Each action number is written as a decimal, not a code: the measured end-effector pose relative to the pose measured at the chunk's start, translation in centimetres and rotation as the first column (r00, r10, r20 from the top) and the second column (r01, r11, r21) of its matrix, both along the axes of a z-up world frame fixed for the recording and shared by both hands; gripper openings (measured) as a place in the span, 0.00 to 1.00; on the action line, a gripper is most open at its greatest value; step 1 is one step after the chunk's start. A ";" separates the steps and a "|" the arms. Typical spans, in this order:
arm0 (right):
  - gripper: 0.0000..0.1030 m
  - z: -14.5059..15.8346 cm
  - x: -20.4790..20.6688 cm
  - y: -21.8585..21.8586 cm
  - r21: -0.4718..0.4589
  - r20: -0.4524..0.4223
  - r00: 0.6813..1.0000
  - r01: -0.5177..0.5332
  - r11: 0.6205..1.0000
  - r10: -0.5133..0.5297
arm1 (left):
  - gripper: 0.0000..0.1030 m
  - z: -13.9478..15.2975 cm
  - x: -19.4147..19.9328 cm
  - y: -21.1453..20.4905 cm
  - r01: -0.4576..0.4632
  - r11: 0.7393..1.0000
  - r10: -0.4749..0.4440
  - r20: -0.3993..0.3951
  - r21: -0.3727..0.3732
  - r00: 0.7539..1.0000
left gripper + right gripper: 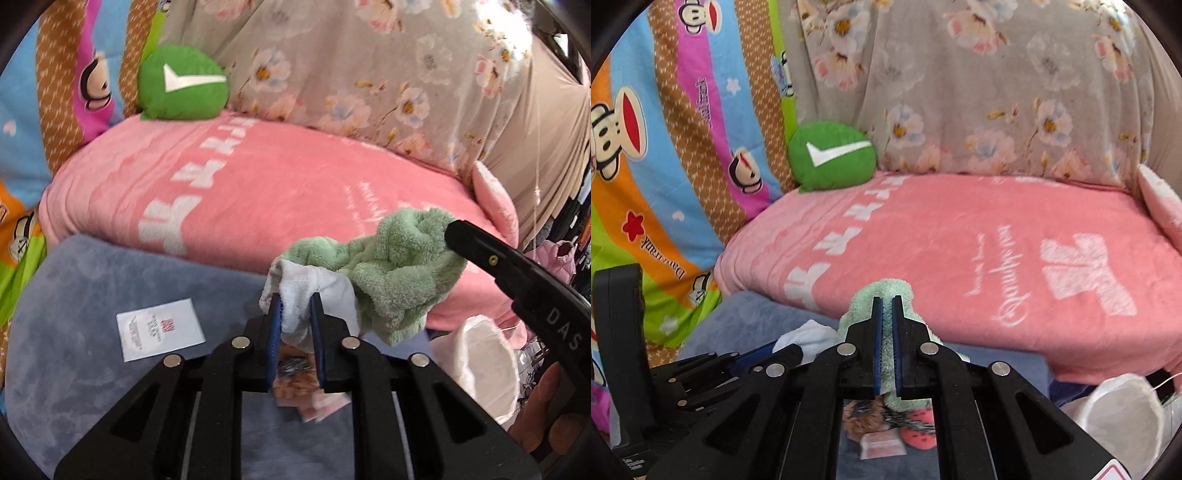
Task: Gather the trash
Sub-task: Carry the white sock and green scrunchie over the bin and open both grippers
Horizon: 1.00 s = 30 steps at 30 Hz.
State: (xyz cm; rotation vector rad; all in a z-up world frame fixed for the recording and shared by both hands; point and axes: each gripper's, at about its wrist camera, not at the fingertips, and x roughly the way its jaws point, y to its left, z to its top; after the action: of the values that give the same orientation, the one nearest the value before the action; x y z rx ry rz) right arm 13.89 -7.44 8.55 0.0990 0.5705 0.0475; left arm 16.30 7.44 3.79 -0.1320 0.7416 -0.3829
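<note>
My left gripper (pixel 295 299) is shut on a white sock (pixel 295 288) and holds it above the blue-grey cushion (pixel 110 280). My right gripper (pixel 887 301) is shut on a fluffy green sock (pixel 886 291); in the left wrist view this green sock (pixel 391 273) hangs beside the white one, with the right gripper's black finger (pixel 480 251) on it. The white sock also shows in the right wrist view (pixel 809 338). A white sachet (pixel 159 328) lies flat on the cushion, left of my left gripper. A printed snack wrapper (pixel 299 384) lies under the left gripper and shows under the right one too (pixel 886 424).
A pink blanket (pixel 960 240) covers the seat behind. A green check-mark pillow (pixel 831 155) sits at its back left corner. A floral sheet (pixel 960 74) and a monkey-print quilt (pixel 665 147) stand behind. A white bag opening (pixel 484 365) is at the lower right.
</note>
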 end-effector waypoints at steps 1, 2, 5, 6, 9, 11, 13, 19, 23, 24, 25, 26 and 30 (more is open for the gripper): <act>0.05 0.7 -0.5 -0.8 -0.006 0.013 1.000 0.014 1.000 -0.014 | 0.14 0.7 -0.2 -0.7 0.012 1.000 -0.012 0.009 -0.007 1.000; 0.05 1.4 -1.1 -1.6 -0.011 0.023 0.999 0.026 1.000 -0.026 | 0.14 1.5 -0.6 -1.6 0.029 0.999 -0.028 0.022 -0.015 0.999; 0.05 3.0 -2.7 -4.4 -0.034 0.044 0.996 0.077 0.996 -0.075 | 0.14 3.3 -1.9 -4.7 0.075 0.997 -0.074 0.054 -0.018 0.996; 0.05 3.3 -3.2 -5.3 -0.040 0.047 0.995 0.094 0.995 -0.092 | 0.14 3.5 -2.3 -5.5 0.090 0.996 -0.089 0.059 -0.019 0.994; 0.03 3.9 -5.1 -8.2 -0.052 0.055 0.988 0.145 0.988 -0.143 | 0.14 4.2 -3.5 -8.7 0.140 0.990 -0.138 0.062 -0.023 0.988; 0.00 4.2 -6.3 -10.1 -0.050 0.060 0.983 0.175 0.983 -0.172 | 0.14 4.4 -4.2 -10.9 0.174 0.984 -0.172 0.060 -0.025 0.983; 0.00 4.5 -7.6 -12.1 -0.048 0.068 0.975 0.213 0.976 -0.210 | 0.14 4.4 -4.9 -12.7 0.204 0.979 -0.202 0.051 -0.029 0.978; 0.00 3.4 -10.4 -16.5 -0.037 0.035 0.961 0.277 0.960 -0.276 | 0.14 3.7 -6.4 -16.9 0.265 0.964 -0.264 0.031 -0.019 0.964; 0.12 0.0 -11.9 -17.8 -0.006 -0.037 0.961 0.275 0.962 -0.275 | 0.14 2.6 -6.8 -17.5 0.267 0.964 -0.268 0.023 0.013 0.963; 0.31 -1.2 -11.9 -17.9 0.005 -0.062 0.961 0.270 0.963 -0.269 | 0.14 2.2 -6.7 -17.4 0.262 0.965 -0.262 0.013 0.013 0.965; 0.54 -2.7 -11.9 -17.9 0.014 -0.089 0.961 0.264 0.964 -0.262 | 0.14 1.8 -6.7 -17.1 0.258 0.966 -0.258 0.005 0.015 0.966; 0.60 -4.0 -11.9 -17.6 0.018 -0.108 0.960 0.260 0.965 -0.257 | 0.14 1.2 -6.6 -16.9 0.249 0.968 -0.249 -0.007 0.021 0.968; 0.67 -9.1 -10.8 -16.1 0.028 -0.208 0.956 0.216 0.976 -0.206 | 0.15 -1.2 -5.9 -16.0 0.220 0.974 -0.218 -0.047 0.056 0.975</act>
State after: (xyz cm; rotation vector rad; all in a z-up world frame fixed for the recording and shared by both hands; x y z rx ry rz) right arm 3.14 -23.58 -0.56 0.2150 0.7614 -0.1580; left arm 10.45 -8.60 2.63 -0.0003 0.8097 -0.5690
